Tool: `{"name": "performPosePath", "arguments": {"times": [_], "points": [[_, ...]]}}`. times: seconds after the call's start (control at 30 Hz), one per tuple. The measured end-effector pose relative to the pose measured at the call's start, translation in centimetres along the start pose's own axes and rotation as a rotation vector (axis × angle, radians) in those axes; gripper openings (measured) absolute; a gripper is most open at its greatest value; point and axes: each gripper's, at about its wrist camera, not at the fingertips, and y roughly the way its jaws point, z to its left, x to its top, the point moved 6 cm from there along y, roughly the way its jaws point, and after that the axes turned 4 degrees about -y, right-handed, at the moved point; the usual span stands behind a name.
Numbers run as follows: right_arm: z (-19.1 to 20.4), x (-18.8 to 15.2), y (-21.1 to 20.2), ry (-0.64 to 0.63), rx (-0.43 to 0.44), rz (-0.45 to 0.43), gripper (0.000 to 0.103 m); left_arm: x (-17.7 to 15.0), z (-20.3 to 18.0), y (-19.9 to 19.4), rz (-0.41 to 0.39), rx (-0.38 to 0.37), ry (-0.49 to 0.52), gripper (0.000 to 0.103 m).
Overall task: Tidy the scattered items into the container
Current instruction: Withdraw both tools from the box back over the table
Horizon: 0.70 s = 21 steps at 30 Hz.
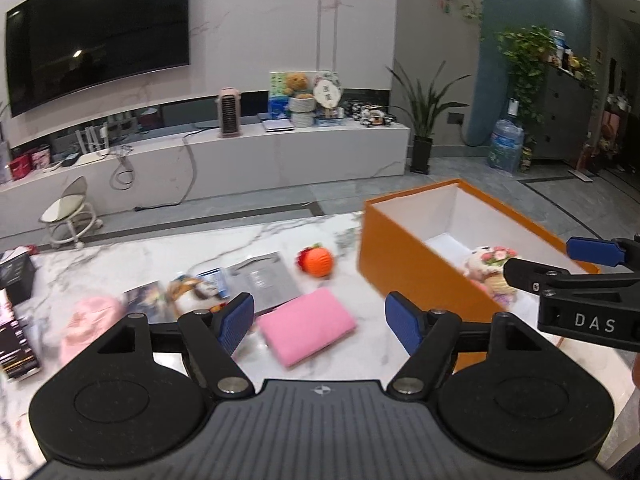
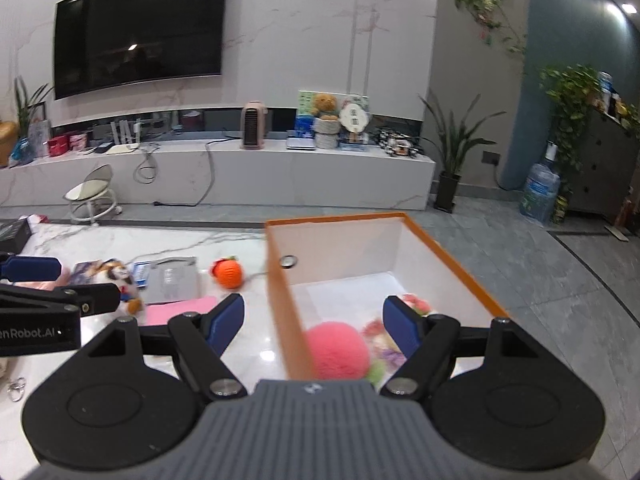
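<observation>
An orange box (image 1: 404,256) with a white inside stands on the marble table (image 1: 160,252) at the right. In it lie a flowered plush toy (image 1: 490,266) and a pink fluffy ball (image 2: 340,350). My left gripper (image 1: 320,322) is open and empty above a pink folded cloth (image 1: 306,326). An orange knitted fruit (image 1: 318,262), a grey booklet (image 1: 264,280), a calico plush (image 2: 118,280) and a pink soft item (image 1: 90,320) lie on the table. My right gripper (image 2: 314,324) is open and empty over the box's near wall (image 2: 288,312).
A black box (image 1: 16,276) and dark packets (image 1: 16,344) sit at the table's left edge. A key ring (image 2: 16,388) lies near the front left. Beyond the table are a TV bench (image 1: 224,160), a small stool (image 1: 70,216) and grey floor.
</observation>
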Motion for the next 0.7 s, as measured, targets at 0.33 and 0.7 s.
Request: {"name": "performPosePath", "arguments": {"times": [0.33, 0.7], "points": [[5.8, -1.0, -1.1, -0.04, 0.096, 0.026, 0.078, -2.8, 7.8, -2.0, 0.032, 0.106, -0.082, 0.085], [11.3, -2.3, -0.9, -0.099, 0.167, 0.071, 0.078, -5.6, 13.8, -4.5, 0.055, 0.187, -0.128, 0.087]]}}
